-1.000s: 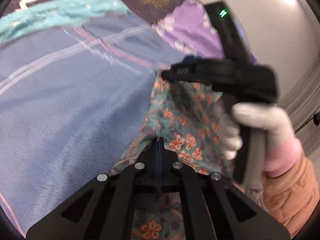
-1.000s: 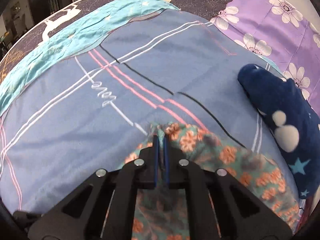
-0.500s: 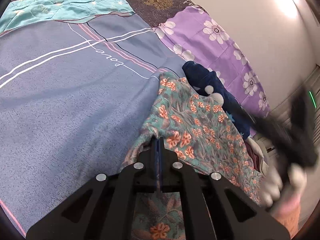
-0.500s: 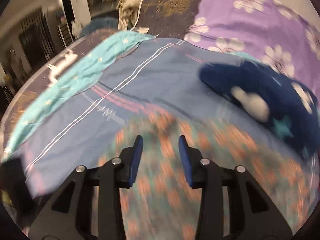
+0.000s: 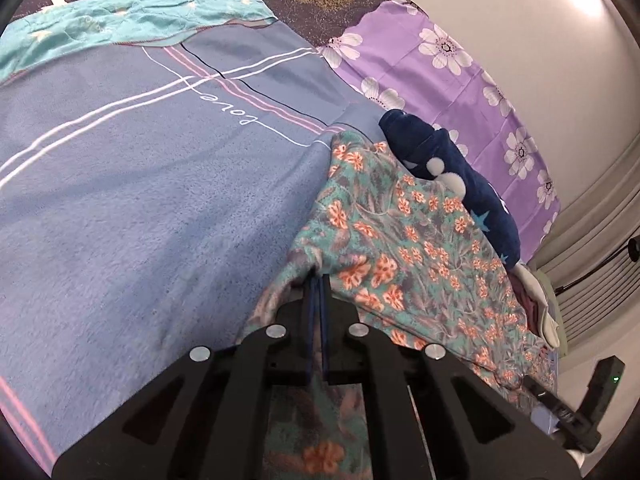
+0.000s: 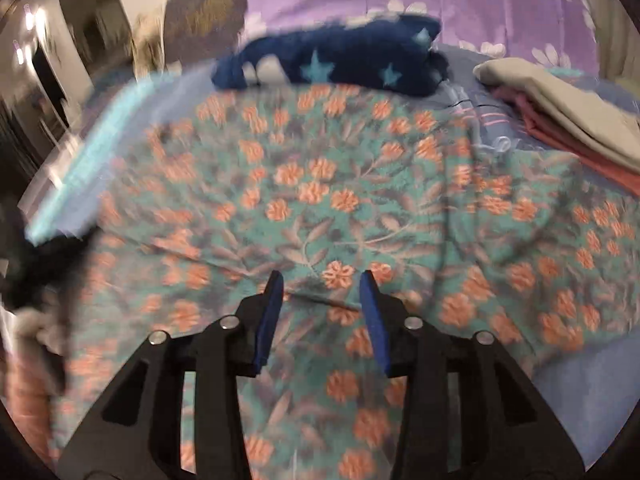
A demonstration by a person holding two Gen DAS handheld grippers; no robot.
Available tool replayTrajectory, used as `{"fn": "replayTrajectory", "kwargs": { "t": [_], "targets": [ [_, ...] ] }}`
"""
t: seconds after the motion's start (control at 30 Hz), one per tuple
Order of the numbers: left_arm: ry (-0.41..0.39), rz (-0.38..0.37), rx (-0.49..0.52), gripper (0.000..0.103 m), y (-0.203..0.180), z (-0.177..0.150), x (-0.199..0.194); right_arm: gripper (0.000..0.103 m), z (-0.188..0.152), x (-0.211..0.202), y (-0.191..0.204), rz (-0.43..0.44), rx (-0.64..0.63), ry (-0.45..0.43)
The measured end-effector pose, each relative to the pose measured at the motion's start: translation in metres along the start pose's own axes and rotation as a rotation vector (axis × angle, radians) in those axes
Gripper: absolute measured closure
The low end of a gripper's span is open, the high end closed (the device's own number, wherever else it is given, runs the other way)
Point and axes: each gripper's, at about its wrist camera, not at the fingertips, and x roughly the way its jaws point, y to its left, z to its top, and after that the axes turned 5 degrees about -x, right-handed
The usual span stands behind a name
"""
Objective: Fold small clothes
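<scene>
A teal garment with orange flowers [image 5: 404,248] lies on a blue bedspread [image 5: 140,200]. My left gripper [image 5: 319,280] is shut on the garment's edge and holds it pinched and a little lifted. The same garment [image 6: 340,200] fills the blurred right wrist view. My right gripper [image 6: 322,284] is open and empty just above the cloth. The right gripper's body [image 5: 576,412] shows at the lower right of the left wrist view.
A dark blue plush item with stars [image 5: 456,176] lies beyond the garment, also in the right wrist view [image 6: 332,64]. A purple flowered pillow [image 5: 460,64] sits behind. Folded beige and pink clothes [image 6: 560,116] lie at the right. A wall is at the right.
My right gripper let go of the garment's corner, opened, and swung away to the right over the cloth. My left gripper kept its hold.
</scene>
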Motion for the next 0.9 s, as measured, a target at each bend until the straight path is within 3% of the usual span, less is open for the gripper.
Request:
{"fn": "replayTrajectory", "kwargs": {
  "t": [0.07, 0.17, 0.27, 0.3, 0.4, 0.47, 0.57, 0.63, 0.67, 0.73, 0.77, 0.8, 0.87, 0.9],
  "targets": [
    [-0.004, 0.013, 0.081, 0.1, -0.018, -0.007, -0.012, 0.06, -0.002, -0.03, -0.038, -0.043, 0.081, -0.065],
    [0.006, -0.053, 0.248, 0.1, -0.069, -0.021, -0.028, 0.058, -0.019, -0.08, -0.13, -0.167, 0.293, -0.152],
    [0.012, -0.093, 0.429, 0.092, -0.129, -0.037, -0.029, 0.057, -0.053, -0.126, -0.226, -0.257, 0.631, -0.216],
    [0.033, -0.122, 0.464, 0.084, -0.146, -0.043, -0.023, 0.057, -0.07, -0.143, -0.255, -0.262, 0.741, -0.268],
    [0.112, -0.173, 0.517, 0.081, -0.185, -0.062, 0.009, 0.047, -0.107, -0.173, -0.309, -0.278, 0.927, -0.419],
    [0.187, -0.201, 0.509, 0.081, -0.204, -0.074, 0.038, 0.046, -0.122, -0.175, -0.336, -0.293, 1.021, -0.434],
    [0.306, -0.2, 0.451, 0.081, -0.213, -0.093, 0.084, 0.045, -0.13, -0.168, -0.361, -0.219, 1.06, -0.496],
    [0.382, -0.2, 0.399, 0.082, -0.205, -0.107, 0.111, 0.045, -0.123, -0.164, -0.366, -0.224, 1.044, -0.498],
    [0.337, -0.25, 0.392, 0.082, -0.199, -0.11, 0.11, 0.046, -0.117, -0.162, -0.364, -0.232, 1.032, -0.49],
    [0.354, -0.28, 0.35, 0.082, -0.194, -0.107, 0.109, 0.065, -0.107, -0.155, -0.367, -0.243, 1.019, -0.465],
    [0.361, -0.288, 0.341, 0.082, -0.192, -0.107, 0.11, 0.088, -0.105, -0.153, -0.369, -0.222, 1.02, -0.454],
    [0.359, -0.294, 0.34, 0.082, -0.191, -0.108, 0.109, 0.097, -0.101, -0.149, -0.368, -0.186, 1.031, -0.454],
    [0.35, -0.284, 0.356, 0.082, -0.192, -0.111, 0.108, 0.097, -0.079, -0.147, -0.357, -0.104, 1.002, -0.526],
    [0.345, -0.277, 0.366, 0.082, -0.194, -0.112, 0.107, 0.097, -0.058, -0.145, -0.329, -0.015, 0.905, -0.565]
  ]
}}
